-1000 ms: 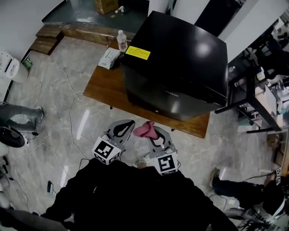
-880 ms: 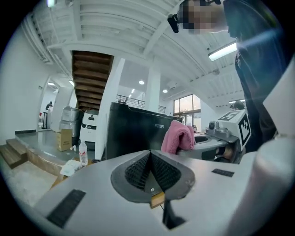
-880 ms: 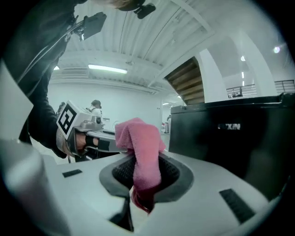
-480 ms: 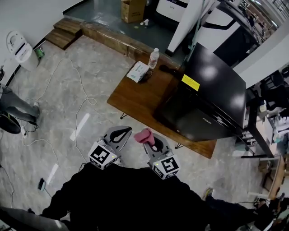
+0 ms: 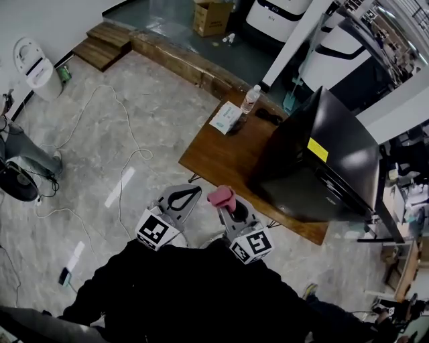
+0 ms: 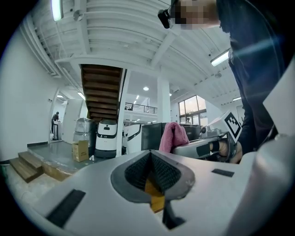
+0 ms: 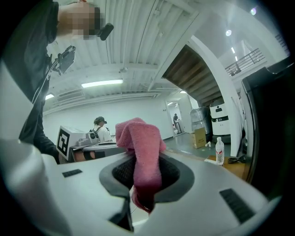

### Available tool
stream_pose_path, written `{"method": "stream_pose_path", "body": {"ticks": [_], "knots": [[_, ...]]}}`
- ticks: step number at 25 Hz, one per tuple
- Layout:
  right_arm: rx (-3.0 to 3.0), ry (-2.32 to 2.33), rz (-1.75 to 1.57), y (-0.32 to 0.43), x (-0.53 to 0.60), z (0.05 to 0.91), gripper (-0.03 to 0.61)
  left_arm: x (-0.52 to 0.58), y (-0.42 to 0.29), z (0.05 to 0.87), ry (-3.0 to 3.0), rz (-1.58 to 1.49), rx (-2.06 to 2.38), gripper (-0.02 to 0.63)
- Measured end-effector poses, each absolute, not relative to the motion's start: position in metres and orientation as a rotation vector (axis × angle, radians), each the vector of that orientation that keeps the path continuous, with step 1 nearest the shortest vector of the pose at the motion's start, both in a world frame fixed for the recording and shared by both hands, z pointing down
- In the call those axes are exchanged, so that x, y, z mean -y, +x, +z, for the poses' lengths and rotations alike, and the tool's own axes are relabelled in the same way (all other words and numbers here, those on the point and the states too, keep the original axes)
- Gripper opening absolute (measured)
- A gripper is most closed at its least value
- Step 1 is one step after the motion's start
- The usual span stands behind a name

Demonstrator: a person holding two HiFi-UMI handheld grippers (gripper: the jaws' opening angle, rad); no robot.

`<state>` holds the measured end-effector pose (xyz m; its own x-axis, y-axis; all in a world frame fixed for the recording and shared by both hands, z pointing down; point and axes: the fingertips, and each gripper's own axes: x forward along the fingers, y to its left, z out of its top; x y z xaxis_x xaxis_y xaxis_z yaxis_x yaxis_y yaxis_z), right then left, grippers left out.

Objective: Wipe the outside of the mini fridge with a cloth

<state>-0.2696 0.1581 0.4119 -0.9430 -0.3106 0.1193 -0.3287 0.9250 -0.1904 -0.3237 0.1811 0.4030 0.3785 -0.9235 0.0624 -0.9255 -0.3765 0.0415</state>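
**Cloth in the right gripper, away from the fridge**

Cloth (image 7: 140, 152) is pink and soft, and the right gripper (image 7: 143, 171) has its jaws shut tight on it. The top of the cloth sticks up above the jaws in a folded lump, and a little end hangs out below them. The left gripper (image 6: 151, 157) has its jaws closed together with nothing between them.

From the head view, both grippers are in the lower middle of the frame, side by side and close to the person's dark top. They are held over the gray stone floor (image 5: 87, 154), apart from the table. The left one is just to the left of the pink cloth.

The black mini fridge (image 5: 322, 161) sits at the right of the frame, up and to the right of the grippers. It stands on the right end of a low wooden table (image 5: 218, 151). It has a yellow sticker (image 5: 318, 149) on its top. The cloth is not touching the fridge.

On the far end of the table, left of the fridge, are a water bottle (image 5: 250, 98) and a flat pack of tissues (image 5: 226, 118), near each other. A white cable (image 5: 127, 151) winds over the floor at the left. A cardboard box (image 5: 211, 17) stands at the top of the frame, past a wooden step.
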Motion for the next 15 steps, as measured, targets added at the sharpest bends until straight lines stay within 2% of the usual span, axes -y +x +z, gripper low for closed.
{"method": "stream_pose_path", "body": {"ticks": [15], "knots": [[3.052,0.531,0.377,-0.307,-0.026,0.406,0.078,-0.044,-0.34,0.396,2.599,0.116,1.653,0.006]]}}
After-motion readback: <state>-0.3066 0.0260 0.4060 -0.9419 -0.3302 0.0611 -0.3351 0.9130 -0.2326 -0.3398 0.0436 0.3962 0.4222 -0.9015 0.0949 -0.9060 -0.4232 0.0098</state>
